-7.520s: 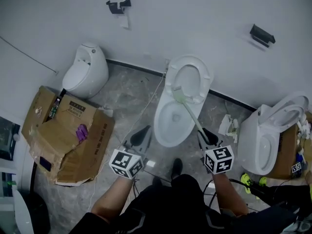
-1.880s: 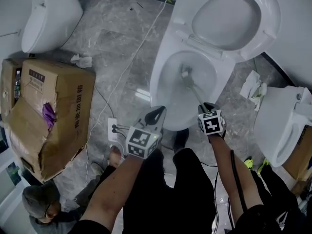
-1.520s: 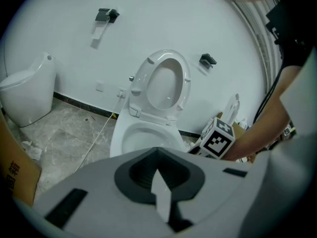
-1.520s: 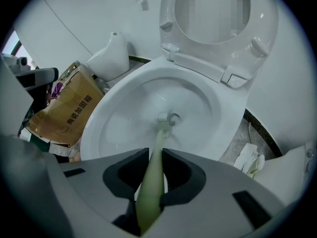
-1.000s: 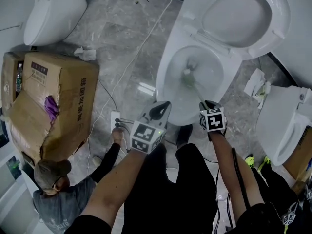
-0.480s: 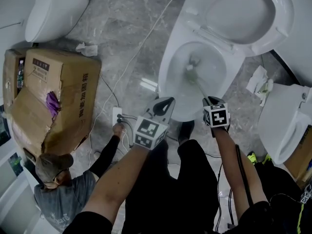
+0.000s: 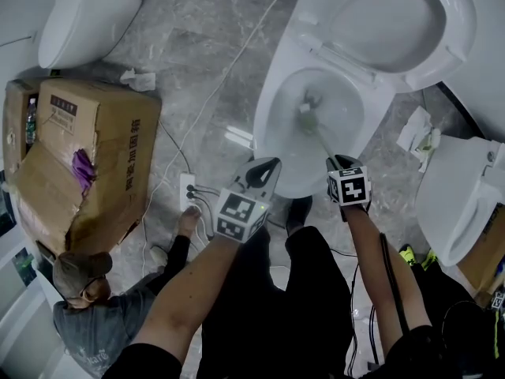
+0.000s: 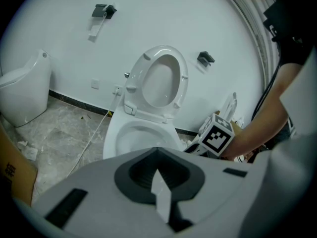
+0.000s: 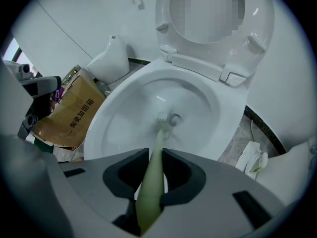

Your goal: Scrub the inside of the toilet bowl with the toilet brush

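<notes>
Scrubbing under way: right tongs (image 9: 155,155) clamp the toilet brush (image 9: 159,133), head at the toilet bowl (image 9: 114,128) bottom; walls seemingly remain; left tongs (image 8: 157,157) closed, empty.

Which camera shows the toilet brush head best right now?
The right gripper view: it looks straight down the green handle to the brush head at the bowl's bottom. The head view shows it small inside the bowl. The left gripper view doesn't show it.

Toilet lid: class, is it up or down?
Up. The toilet lid is tipped back behind the toilet bowl, whose inside shows.
</notes>
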